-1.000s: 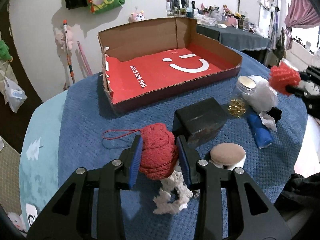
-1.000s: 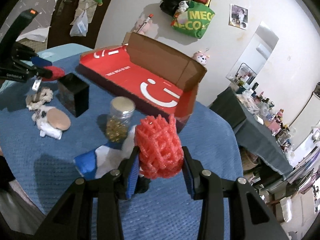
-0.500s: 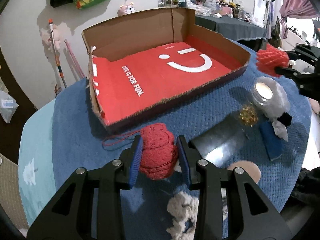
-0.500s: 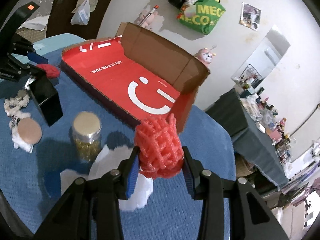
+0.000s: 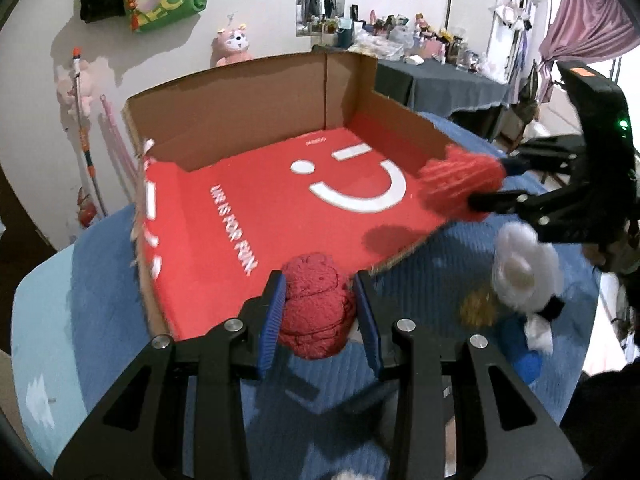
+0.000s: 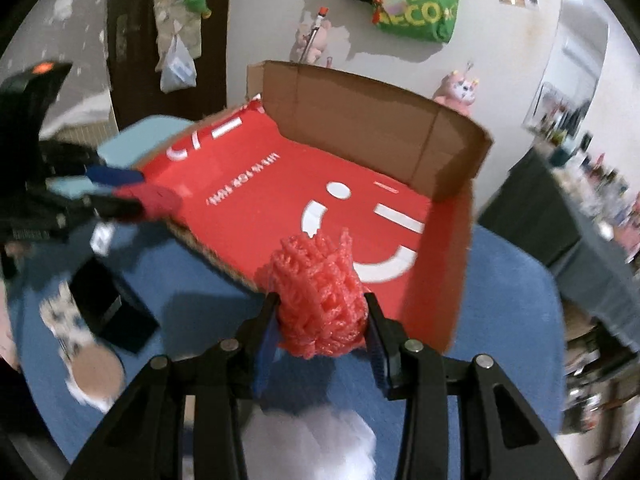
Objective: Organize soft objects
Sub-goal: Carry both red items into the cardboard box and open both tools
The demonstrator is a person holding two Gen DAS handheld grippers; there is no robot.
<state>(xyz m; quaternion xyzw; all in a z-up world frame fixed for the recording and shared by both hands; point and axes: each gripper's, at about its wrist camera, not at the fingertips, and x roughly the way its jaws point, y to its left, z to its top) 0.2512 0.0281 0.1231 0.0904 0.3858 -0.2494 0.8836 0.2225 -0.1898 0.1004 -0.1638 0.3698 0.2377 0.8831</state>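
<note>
two grippers held soft red items at a red-lined cardboard box [image 5: 248, 120].
our left gripper [image 5: 320, 312] clamped a red knitted plush [image 5: 316, 308] over the box's near edge; our right gripper [image 6: 320, 320] clasped a red foam net [image 6: 320, 300] over its corner.

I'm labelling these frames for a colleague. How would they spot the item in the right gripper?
Find the shallow cardboard box with the red smiley floor on the blue cloth. At its near edge, the right gripper pinches a coral-red foam mesh bundle. Its open netting differs from the left gripper's fuzzy dark-red plush.
</note>
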